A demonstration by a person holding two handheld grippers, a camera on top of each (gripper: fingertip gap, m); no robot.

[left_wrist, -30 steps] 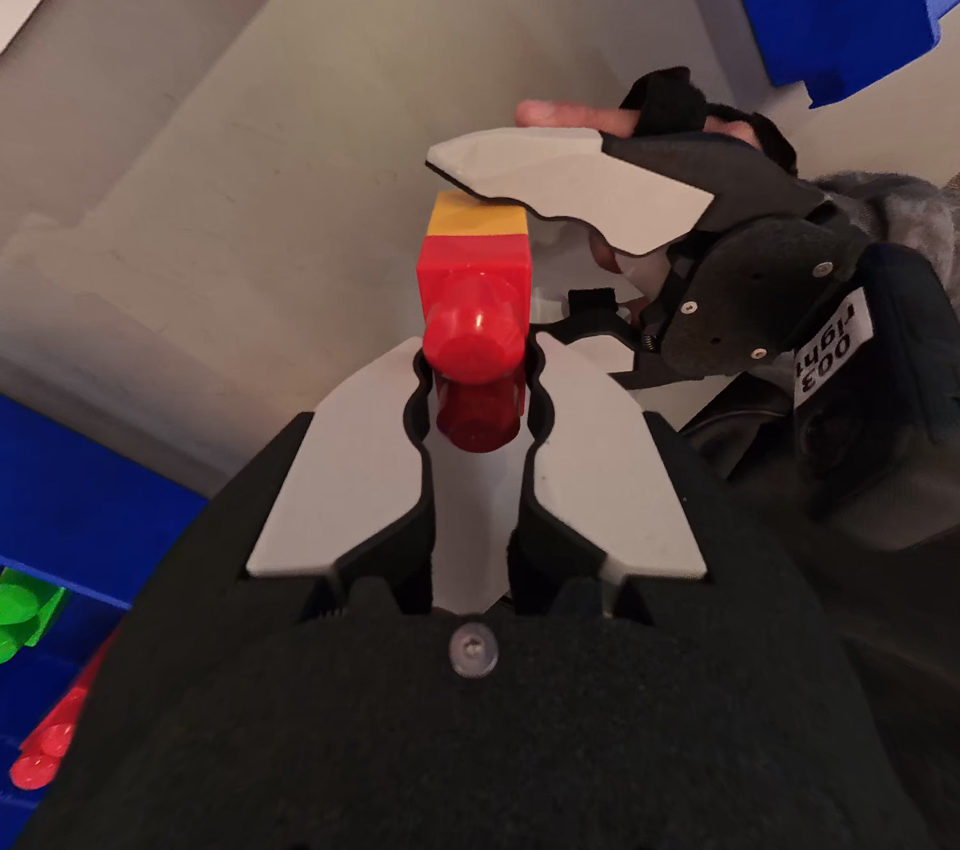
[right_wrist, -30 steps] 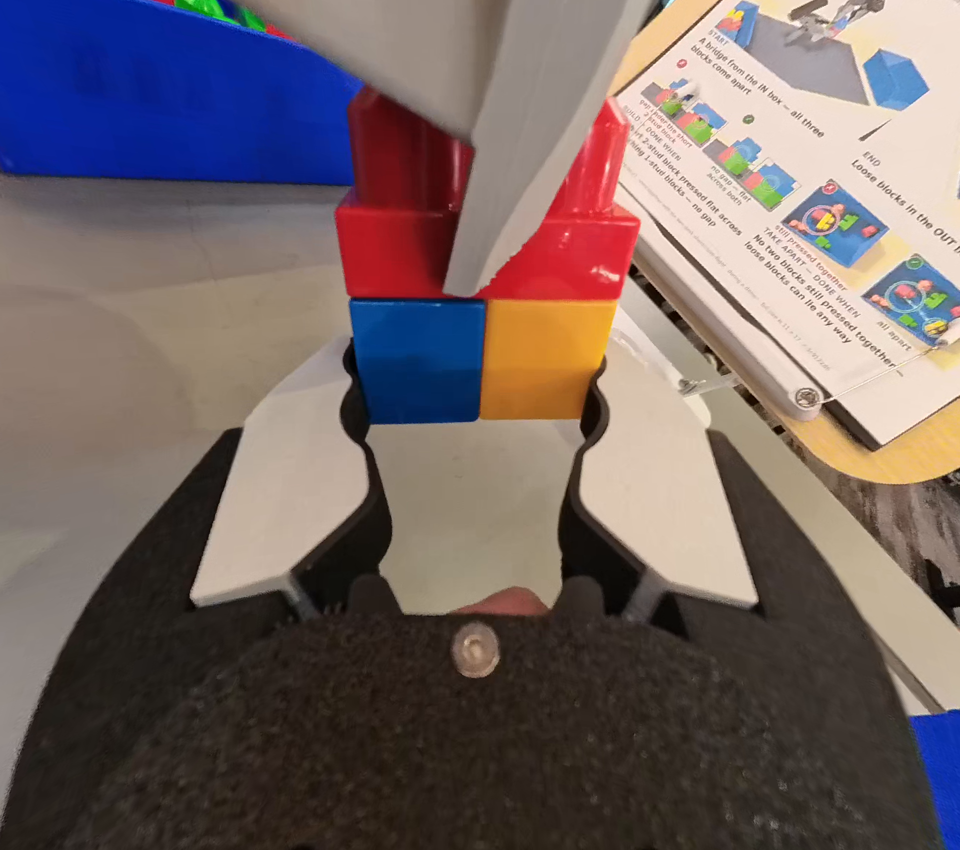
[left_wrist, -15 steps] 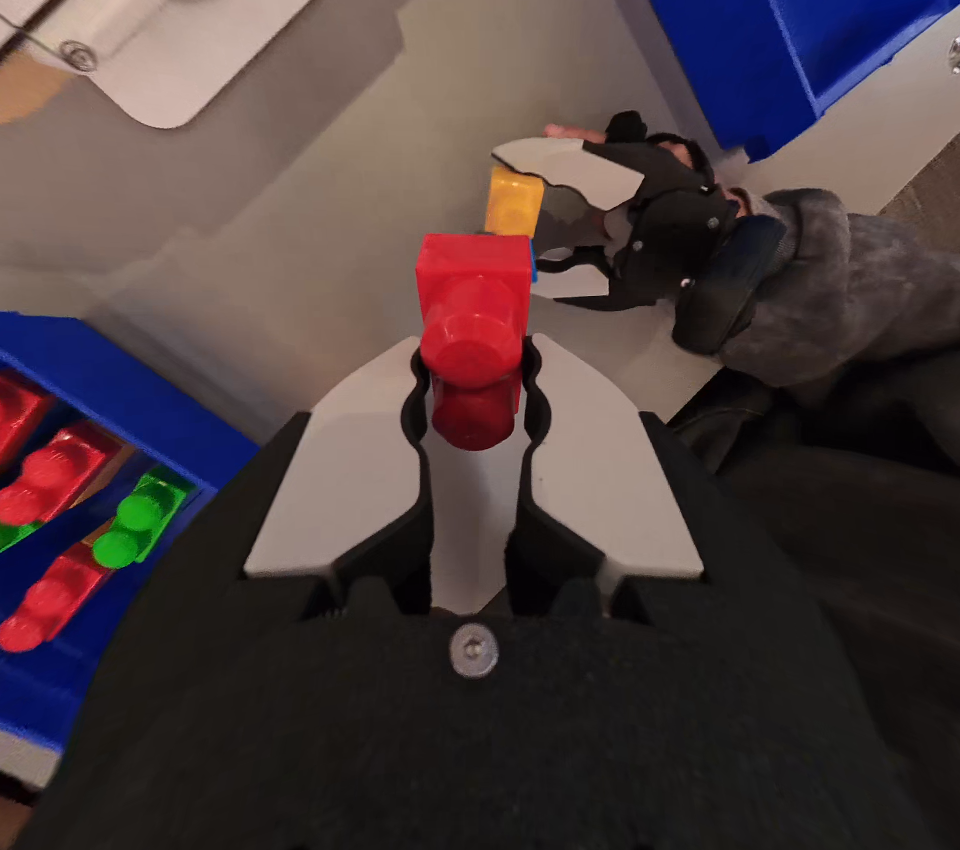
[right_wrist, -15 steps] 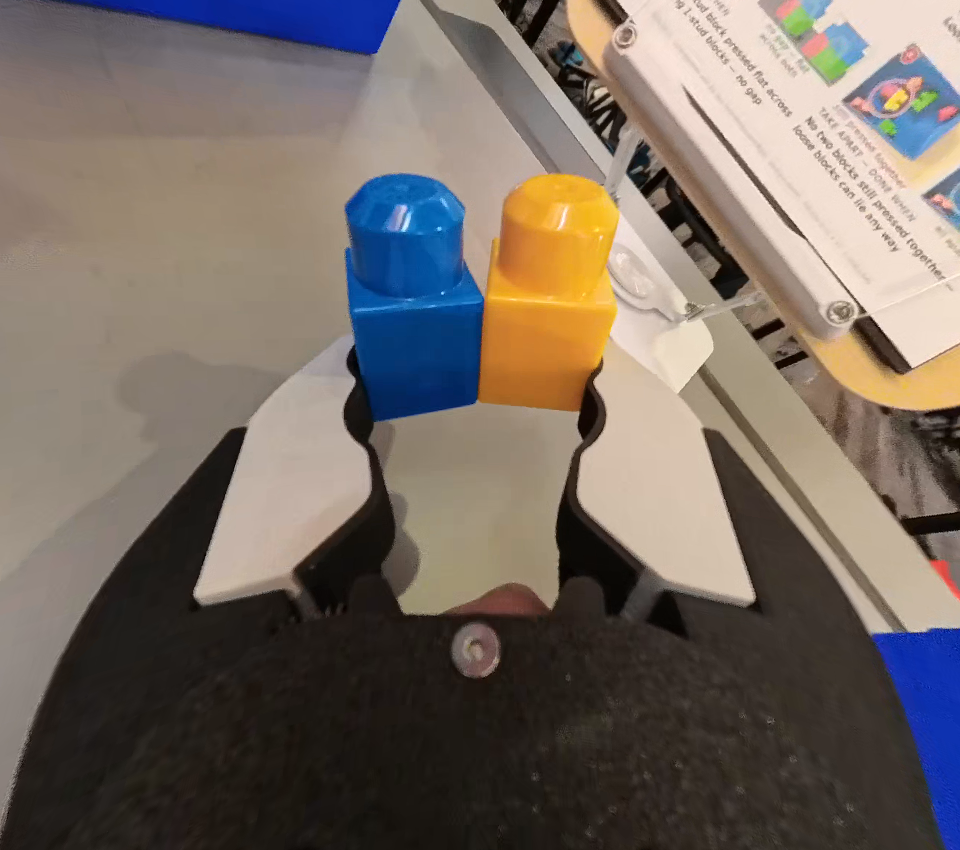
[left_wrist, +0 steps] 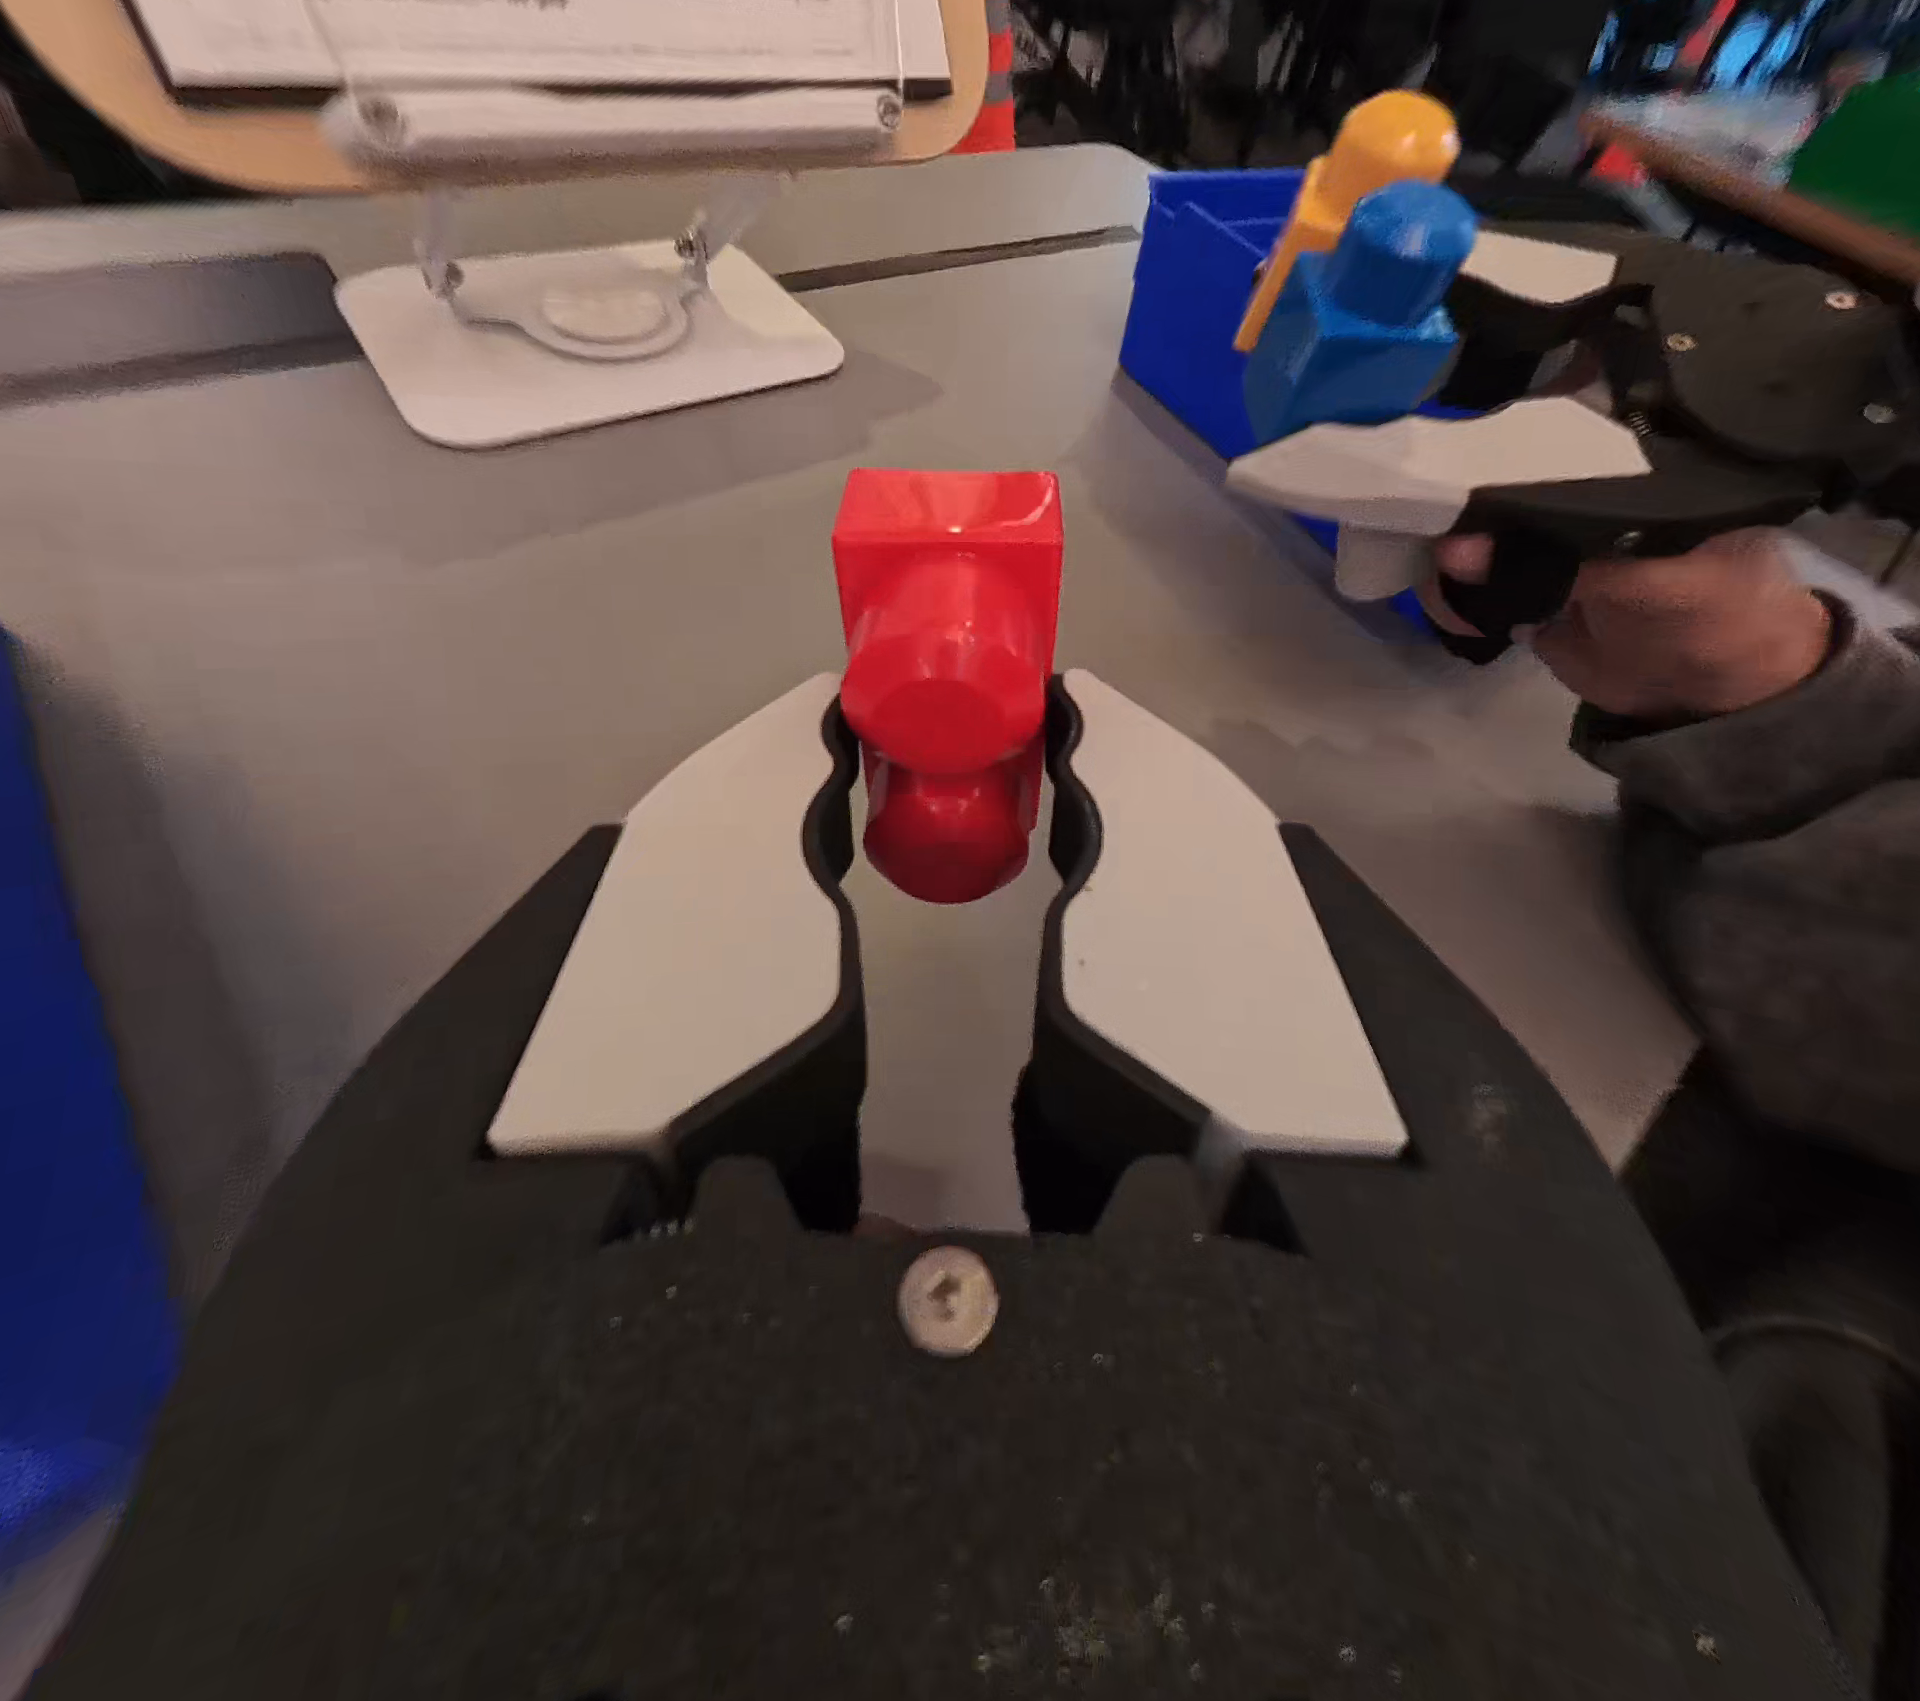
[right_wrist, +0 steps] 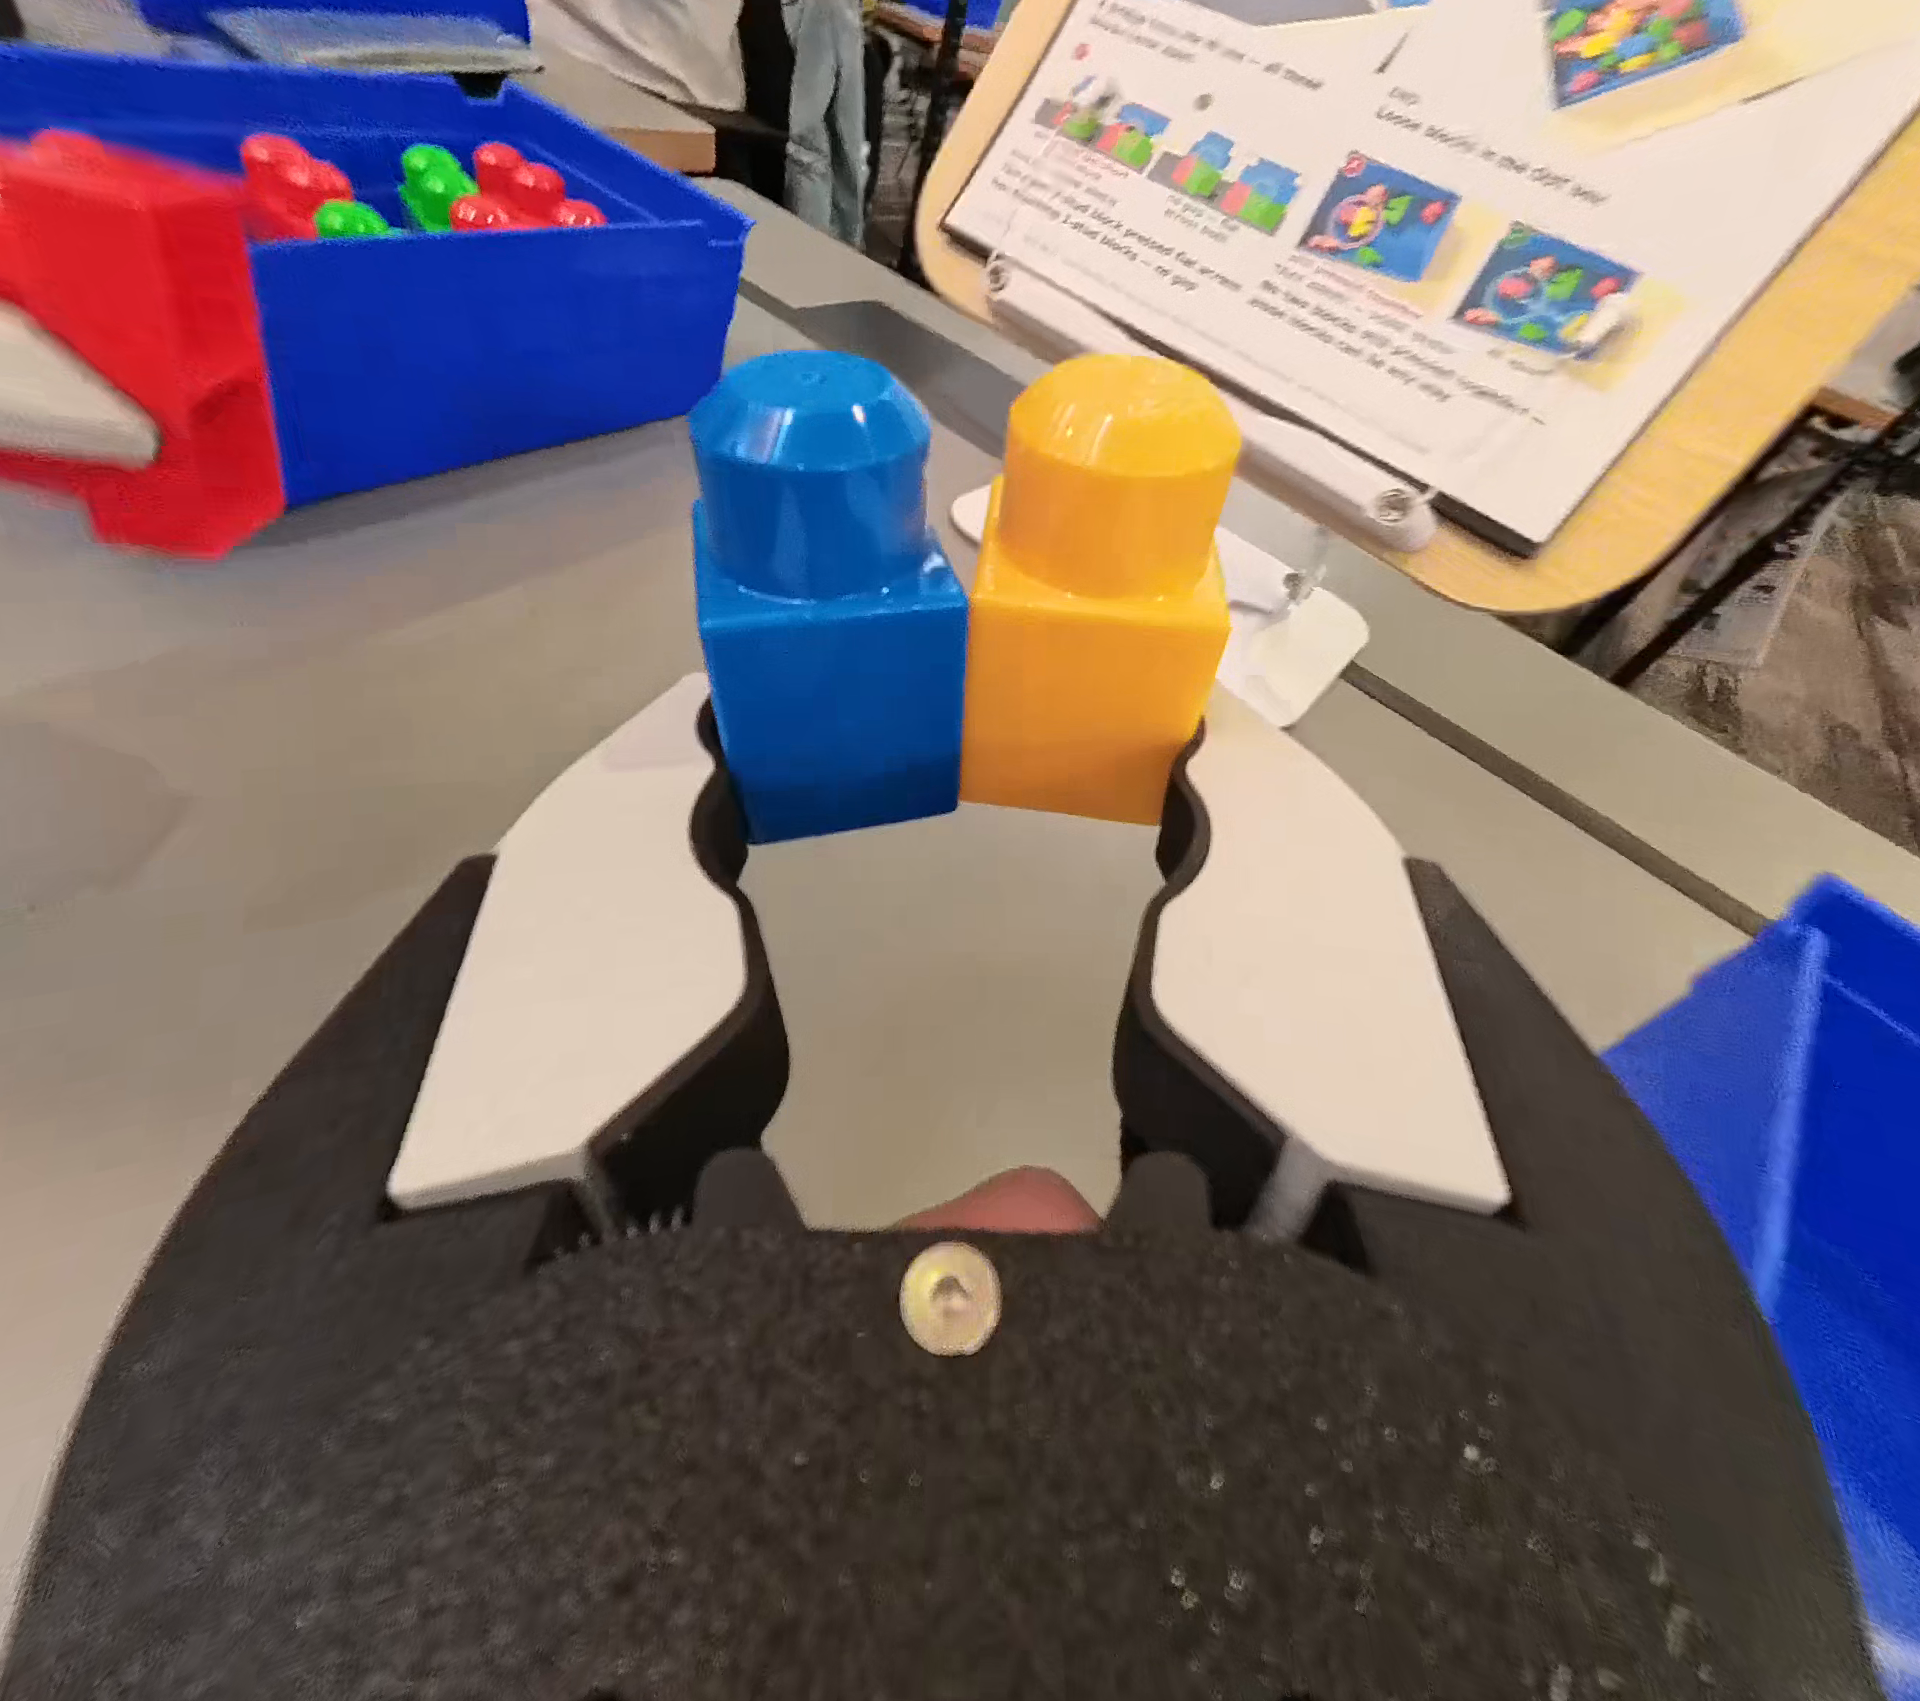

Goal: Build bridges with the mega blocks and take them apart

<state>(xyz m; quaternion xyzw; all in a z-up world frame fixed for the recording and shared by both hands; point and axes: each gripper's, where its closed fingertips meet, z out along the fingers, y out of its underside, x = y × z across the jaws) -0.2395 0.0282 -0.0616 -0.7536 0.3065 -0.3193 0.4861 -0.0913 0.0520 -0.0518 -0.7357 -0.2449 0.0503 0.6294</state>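
Mega blocks split between both grippers, held above the grey table [left_wrist: 416, 612].
Left gripper [left_wrist: 948, 778] clenched on a red two-stud plastic block [left_wrist: 945, 612], left of the instruction board [right_wrist: 1455, 124]; right gripper [right_wrist: 951, 778] clamps a blue one-stud block [right_wrist: 831, 633] & yellow one-stud block [right_wrist: 1091, 612] side by side, touching, in front of the board.

On the bench [right_wrist: 312, 716], a bin [right_wrist: 468, 342] with loose blocks [right_wrist: 447, 191] inside sits far left, behind the left hand-held gripper [left_wrist: 945, 778] and its block [left_wrist: 945, 612]. An instruction board [right_wrist: 1455, 145] stands behind centre. Two blocks [right_wrist: 956, 643] sit side by side, touching, in the right hand-held gripper [right_wrist: 956, 778], with a second bin [left_wrist: 1195, 301] behind it.
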